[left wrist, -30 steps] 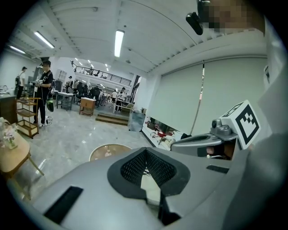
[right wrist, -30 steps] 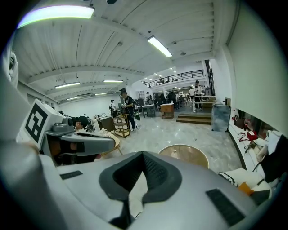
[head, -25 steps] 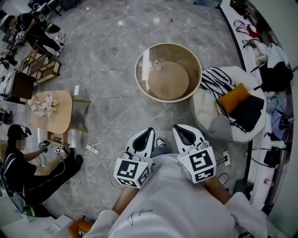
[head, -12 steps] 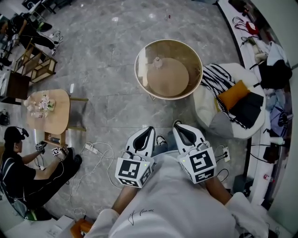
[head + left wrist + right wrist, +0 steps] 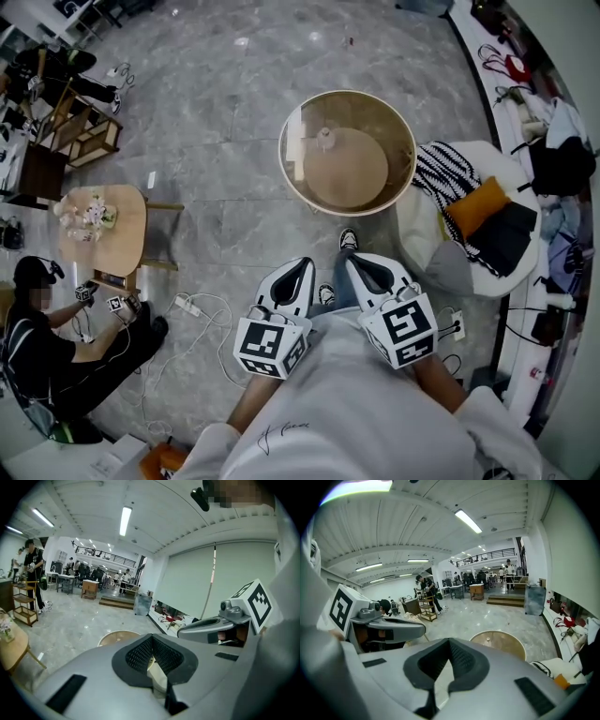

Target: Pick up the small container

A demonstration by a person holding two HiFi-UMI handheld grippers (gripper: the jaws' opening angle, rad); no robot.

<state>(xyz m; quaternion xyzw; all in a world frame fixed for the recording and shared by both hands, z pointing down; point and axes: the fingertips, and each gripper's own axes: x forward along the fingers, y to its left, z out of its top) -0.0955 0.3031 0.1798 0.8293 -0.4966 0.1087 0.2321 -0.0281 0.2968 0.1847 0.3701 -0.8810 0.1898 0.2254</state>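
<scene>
Bright, even light from ceiling tubes [image 5: 125, 521]; fisheye warp w/ dark corners; sharp.

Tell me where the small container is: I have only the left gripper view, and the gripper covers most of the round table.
Observer: In the head view the container stands on the table, in the upper left part of its top.
Operator: Is the right gripper carrying anything?
Observer: No. The right gripper is shut and empty in its own view.
Operator: What is on the table's right?
Observer: A white beanbag, with a striped cloth lying on it.
</scene>
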